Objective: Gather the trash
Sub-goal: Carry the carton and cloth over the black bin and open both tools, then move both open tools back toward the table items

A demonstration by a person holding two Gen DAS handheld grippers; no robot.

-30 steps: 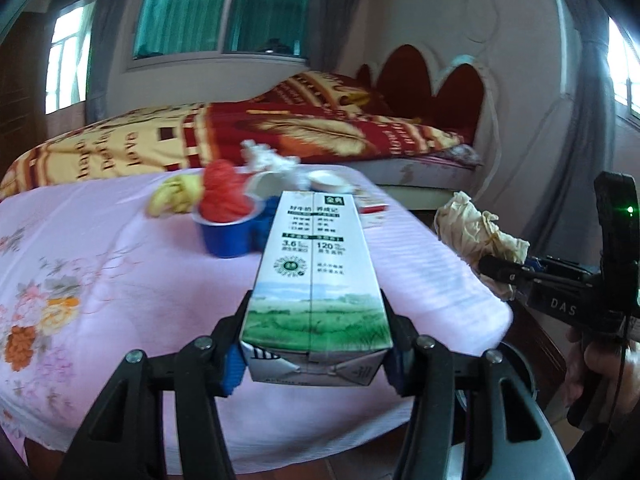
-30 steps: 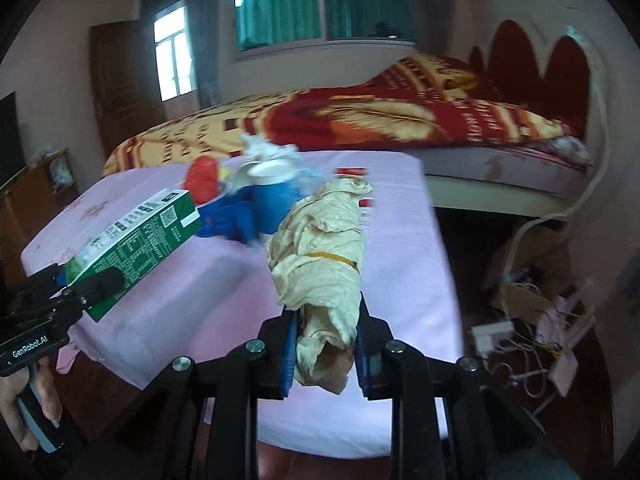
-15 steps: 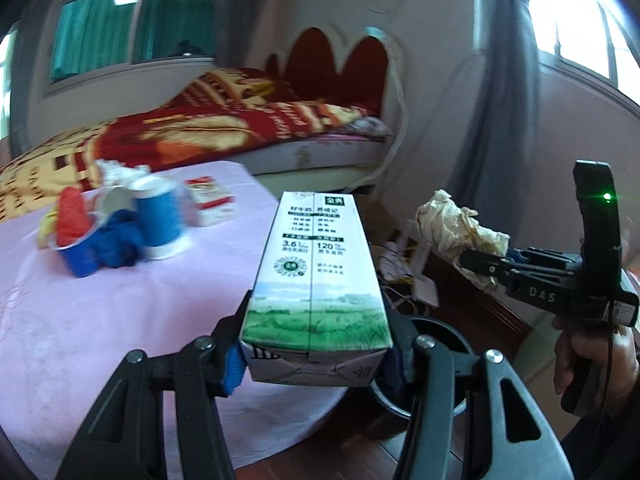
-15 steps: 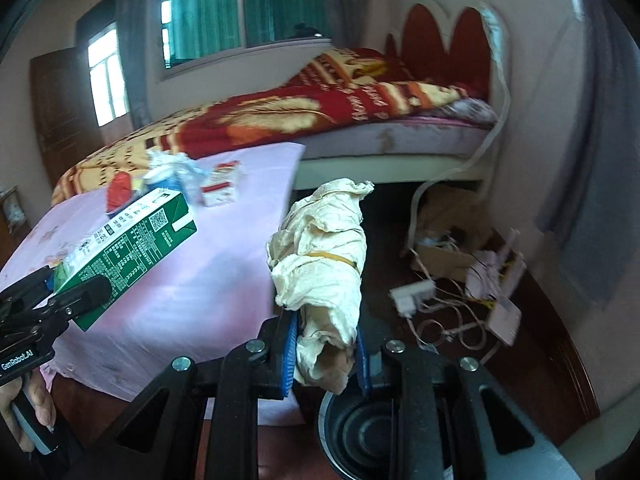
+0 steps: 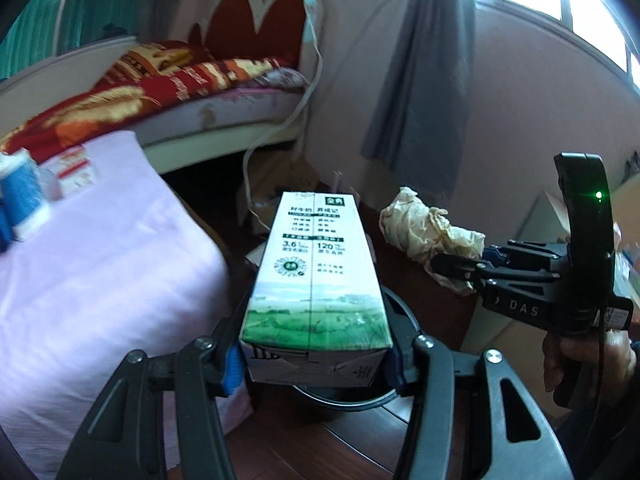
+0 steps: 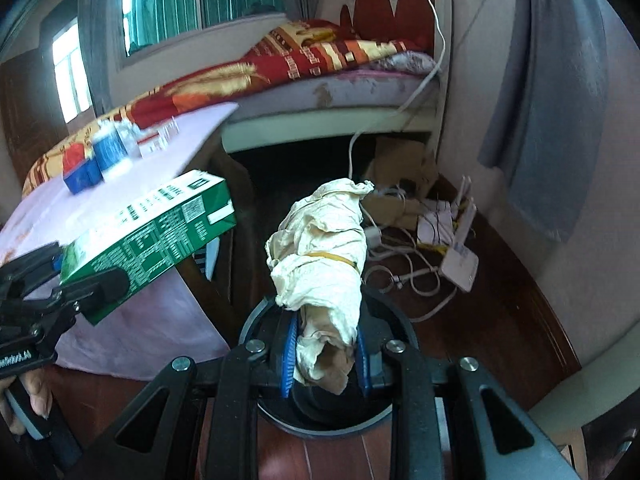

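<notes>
My left gripper [image 5: 314, 360] is shut on a green and white milk carton [image 5: 316, 272], gripped near its base; the same carton [image 6: 148, 240] shows at the left of the right wrist view. My right gripper [image 6: 326, 354] is shut on a crumpled cream paper wad [image 6: 320, 268] bound by a rubber band, seen again as the wad [image 5: 428, 232] in the left wrist view. Both loads hang over a round black bin: its rim [image 5: 404, 312] lies under the carton, its rim [image 6: 256, 312] under the wad. A hand [image 5: 580, 360] holds the right gripper's handle.
The pink-clothed table [image 5: 100, 264] lies to the left with a blue cup [image 5: 24, 196], a small red and white box [image 5: 72, 168] and other litter. Behind stands a bed [image 6: 300, 64]. Cables, a power strip and a white router [image 6: 460, 256] lie on the wooden floor at right.
Both grippers swung right, away from the table top, and sank over the black bin on the floor. The carton and the paper wad stayed gripped throughout.
</notes>
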